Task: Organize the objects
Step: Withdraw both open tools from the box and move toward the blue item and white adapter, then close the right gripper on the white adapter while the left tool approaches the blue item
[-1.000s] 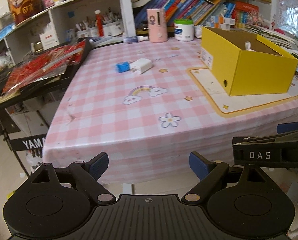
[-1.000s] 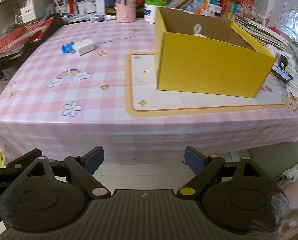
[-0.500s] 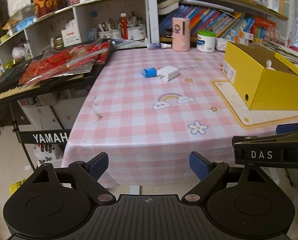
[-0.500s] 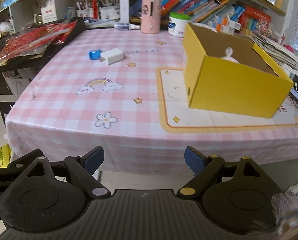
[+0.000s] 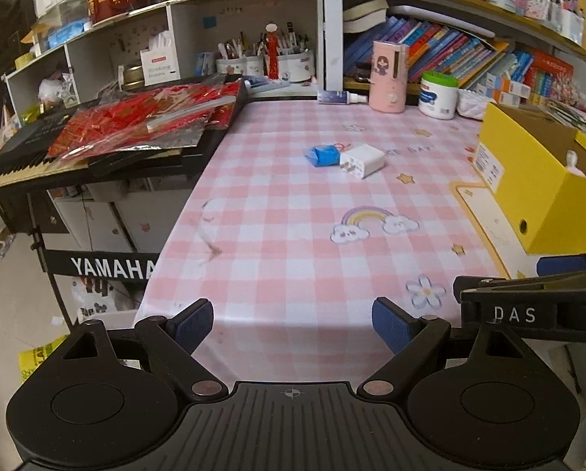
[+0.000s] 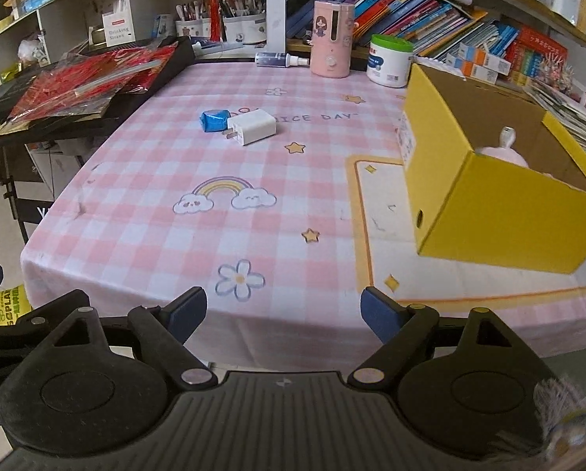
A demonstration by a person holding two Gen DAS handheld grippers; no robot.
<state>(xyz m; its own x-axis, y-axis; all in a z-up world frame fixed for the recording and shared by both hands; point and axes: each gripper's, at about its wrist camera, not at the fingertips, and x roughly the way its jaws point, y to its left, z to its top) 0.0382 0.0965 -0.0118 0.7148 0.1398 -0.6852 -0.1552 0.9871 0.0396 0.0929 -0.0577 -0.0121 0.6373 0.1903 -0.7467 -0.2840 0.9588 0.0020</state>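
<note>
Lying flat, white charger [image 6: 253, 128] — prongs aimed at blue packet [image 6: 214, 120].

Pink checked tablecloth [image 6: 293, 235] bears white charger [image 6: 253, 128], blue packet [image 6: 213, 120], yellow box [image 6: 501, 212]

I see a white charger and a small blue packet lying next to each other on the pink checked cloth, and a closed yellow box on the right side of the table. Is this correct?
Not fully. The yellow box is open, not closed: the right wrist view looks into it and shows a pale pink item inside. The rest holds: the white charger and the small blue packet lie next to each other on the pink checked cloth.
</note>
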